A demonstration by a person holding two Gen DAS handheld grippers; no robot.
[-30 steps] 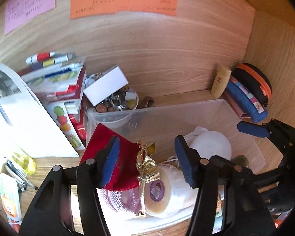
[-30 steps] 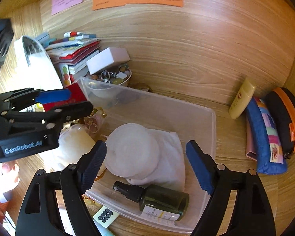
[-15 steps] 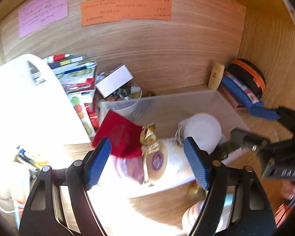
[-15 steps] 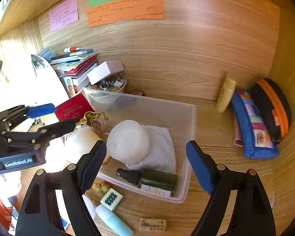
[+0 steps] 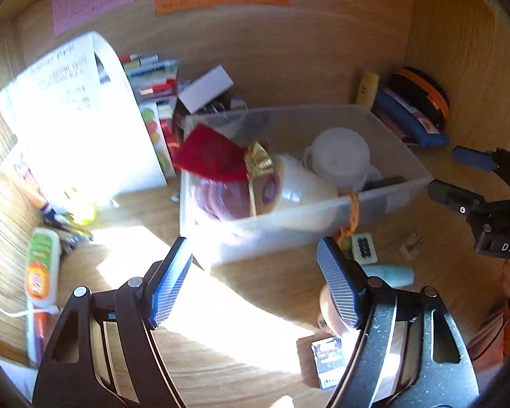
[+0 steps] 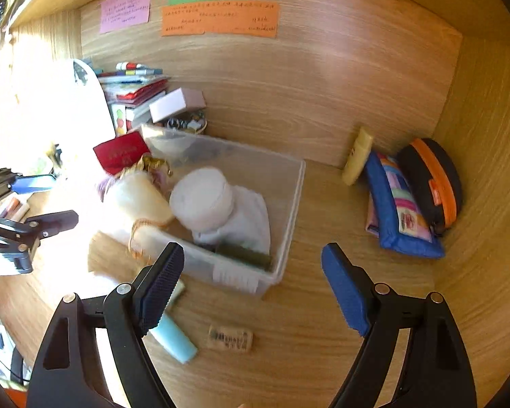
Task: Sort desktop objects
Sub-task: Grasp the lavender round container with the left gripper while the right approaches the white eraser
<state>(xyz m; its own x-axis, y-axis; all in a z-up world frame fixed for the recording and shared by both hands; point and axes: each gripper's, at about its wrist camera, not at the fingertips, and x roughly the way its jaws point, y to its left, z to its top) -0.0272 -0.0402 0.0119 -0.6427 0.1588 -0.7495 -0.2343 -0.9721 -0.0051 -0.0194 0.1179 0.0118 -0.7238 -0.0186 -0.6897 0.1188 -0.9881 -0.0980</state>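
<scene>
A clear plastic bin [image 5: 323,214] [image 6: 289,210] stands on the wooden desk. It holds a red pouch [image 5: 210,153] [image 6: 120,151], a cream cylinder [image 5: 302,183] [image 6: 139,200], a white round puff [image 5: 340,153] [image 6: 200,197] and a dark green bottle [image 6: 244,255]. My left gripper [image 5: 255,282] is open and empty, in front of the bin. My right gripper [image 6: 251,282] is open and empty, in front of the bin's near right corner. A light blue tube [image 6: 173,340] [image 5: 387,275], a tan eraser [image 6: 231,338] and a small white tile [image 5: 363,246] lie on the desk in front of the bin.
Books [image 6: 136,88] and a white box [image 6: 176,102] over a bowl of trinkets stand at the back left. A blue pencil case [image 6: 401,210], a black and orange case [image 6: 435,183] and a yellow tube [image 6: 357,156] lie at the right. A white sheet [image 5: 78,119] stands left.
Both grippers have pulled back and up from the bin, so more of the desk in front of it shows. Both stay open and empty.
</scene>
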